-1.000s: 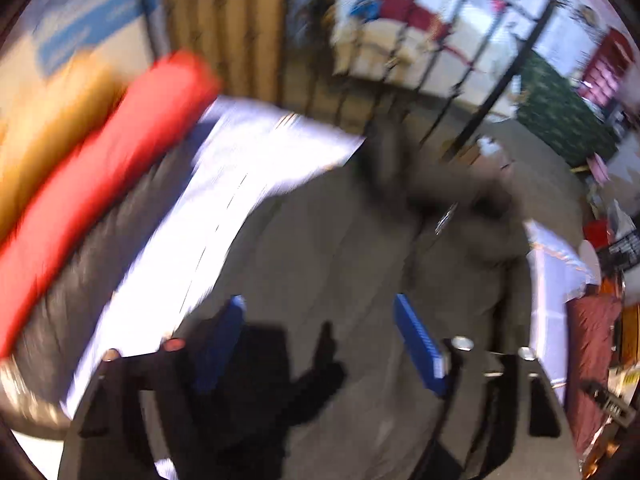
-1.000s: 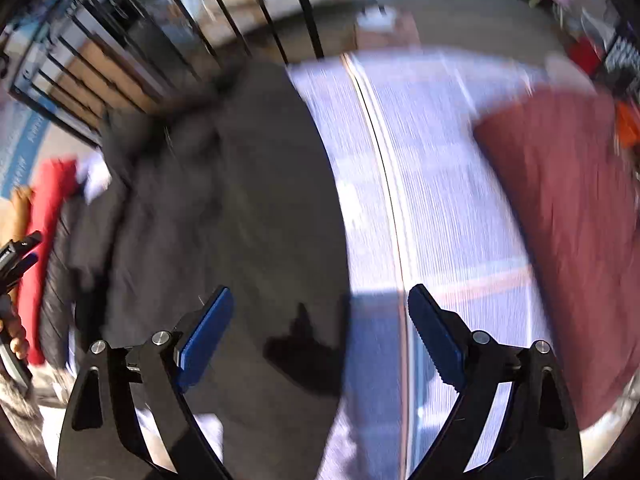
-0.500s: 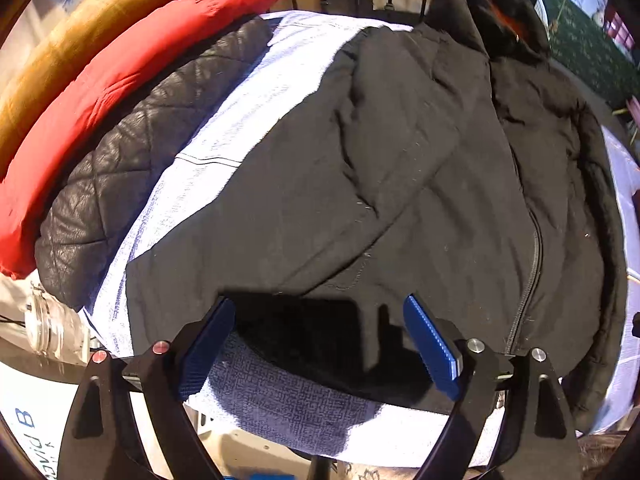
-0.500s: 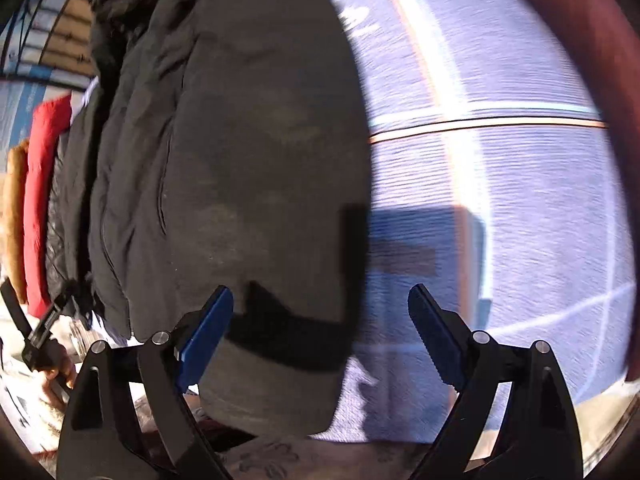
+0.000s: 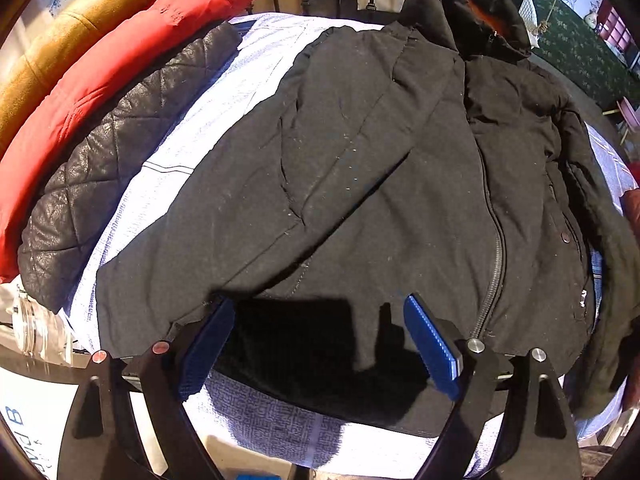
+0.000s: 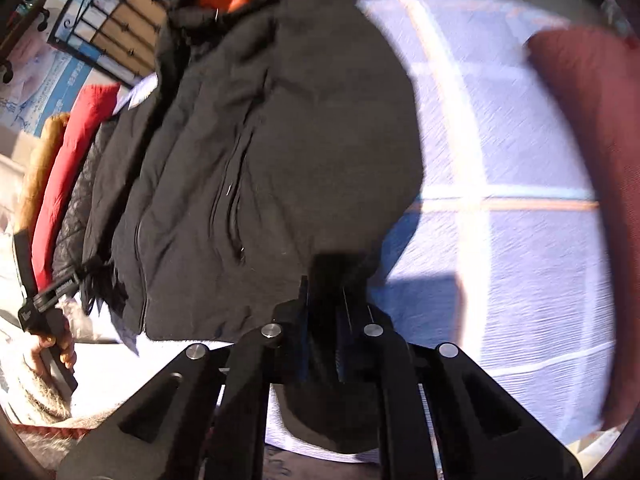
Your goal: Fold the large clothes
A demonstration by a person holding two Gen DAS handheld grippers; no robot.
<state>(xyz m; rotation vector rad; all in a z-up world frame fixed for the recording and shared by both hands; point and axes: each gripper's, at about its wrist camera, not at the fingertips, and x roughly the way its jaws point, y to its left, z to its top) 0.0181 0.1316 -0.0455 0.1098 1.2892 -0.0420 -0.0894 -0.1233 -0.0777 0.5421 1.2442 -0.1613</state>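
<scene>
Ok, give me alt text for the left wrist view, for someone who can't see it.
The left gripper, jaws open, hovers at the hem of a black hooded jacket spread flat on a white cloth. At left lie three rolled garments: a quilted black jacket, a red one, then a mustard one.

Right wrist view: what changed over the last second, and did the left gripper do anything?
The right gripper was open over the black jacket half a second ago; now its jaws have shut on the jacket's hem at the near right corner. The left gripper swung down to the near hem a second ago and has since stayed open there, gripping nothing. The folded red jacket and quilted black jacket lie unchanged.
</scene>
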